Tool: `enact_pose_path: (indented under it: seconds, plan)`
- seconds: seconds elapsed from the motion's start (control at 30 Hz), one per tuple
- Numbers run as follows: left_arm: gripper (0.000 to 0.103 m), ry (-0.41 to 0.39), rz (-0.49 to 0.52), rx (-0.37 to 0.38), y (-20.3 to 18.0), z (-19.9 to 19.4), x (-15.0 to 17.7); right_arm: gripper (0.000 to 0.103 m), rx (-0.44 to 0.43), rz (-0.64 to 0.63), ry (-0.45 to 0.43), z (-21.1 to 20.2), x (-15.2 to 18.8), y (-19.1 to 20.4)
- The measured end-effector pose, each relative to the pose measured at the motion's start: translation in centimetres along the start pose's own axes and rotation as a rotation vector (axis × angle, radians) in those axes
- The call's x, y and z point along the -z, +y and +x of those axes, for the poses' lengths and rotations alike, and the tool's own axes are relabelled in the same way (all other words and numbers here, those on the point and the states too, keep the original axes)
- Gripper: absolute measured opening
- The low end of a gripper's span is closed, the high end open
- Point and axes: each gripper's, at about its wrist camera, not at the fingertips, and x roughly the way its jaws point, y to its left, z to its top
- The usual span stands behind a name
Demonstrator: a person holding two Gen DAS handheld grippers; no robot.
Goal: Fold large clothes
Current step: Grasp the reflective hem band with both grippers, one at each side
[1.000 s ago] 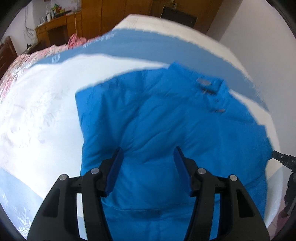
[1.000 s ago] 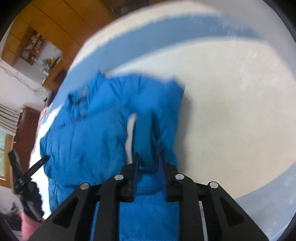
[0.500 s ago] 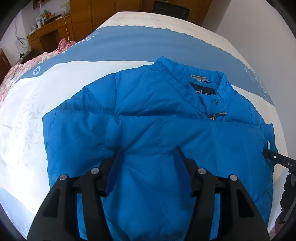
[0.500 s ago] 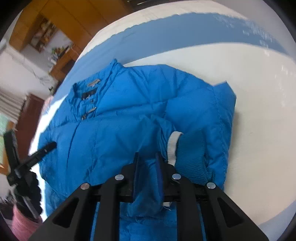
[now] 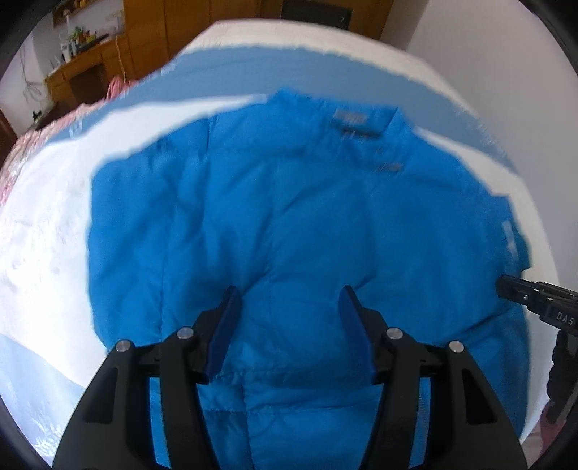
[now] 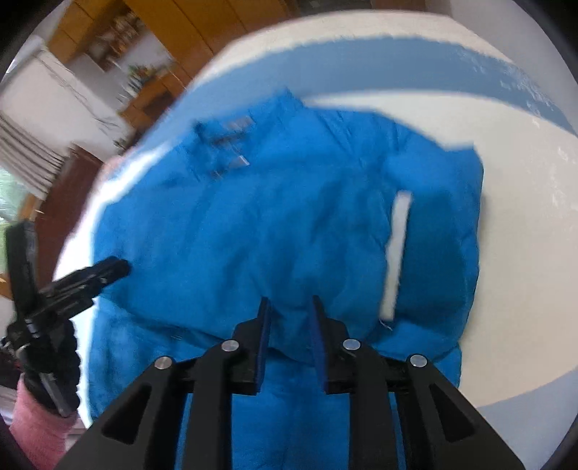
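While both frames are smeared by motion blur, a bright blue padded jacket (image 5: 289, 231) lies spread on a bed (image 5: 43, 231) covered in a white-and-blue sheet, its collar (image 5: 346, 115) toward the far side and its front facing up; the left claw (image 5: 287, 307) hangs over the jacket's lower middle with its blue pads (image 5: 225, 325) set wide apart and nothing pinched between them; the right claw (image 6: 289, 318) hovers over the same garment with its jaws at a narrow gap, having just been opening, and the fabric seen between them lies below rather than in their grip.

Only the right wrist view shows the folded-in sleeve on the jacket's right part, with its ribbed cuff (image 6: 433, 260) and a white strip (image 6: 397, 253) beside it; it also catches the left claw from the side at the frame's left edge, carried by a hand in a dark glove (image 6: 50, 365) above a pink sleeve (image 6: 32, 426).

Only the left wrist view shows pink patterned bedding (image 5: 25, 155) at the far left of the bed, a wooden desk (image 5: 83, 76) with small clutter on it, and the tip of the right claw entering from the right edge beside the jacket's side; wooden cabinets (image 5: 202, 21) stand behind the bed.
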Motion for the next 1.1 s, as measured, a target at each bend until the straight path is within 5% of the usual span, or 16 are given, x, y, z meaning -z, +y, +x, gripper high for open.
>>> enact_pose_path:
  seconds: [0.17, 0.33, 0.5, 0.77, 1.1]
  plan:
    - [0.057, 0.009, 0.022, -0.008, 0.1, 1.4, -0.1, 0.021, -0.013, 0.015, 0.016, 1.2, 0.1, -0.4]
    - [0.058, -0.022, -0.023, 0.026, 1.2, -2.6, 1.1, 0.027, -0.065, -0.025, -0.079, -4.1, 2.6, -0.2]
    - [0.066, -0.040, -0.005, -0.037, 3.8, -7.6, 5.9, 0.031, -0.063, -0.002, -0.127, -9.0, 7.9, -2.0]
    - [0.073, 0.065, -0.133, -0.025, 9.1, -11.4, 15.1, 0.048, -0.054, 0.116, -0.078, -11.3, 16.0, -4.8]
    - [0.075, 0.181, -0.287, 0.148, 10.7, -11.2, 23.8, 0.055, -0.068, 0.131, 0.052, -10.2, 23.6, -5.2]
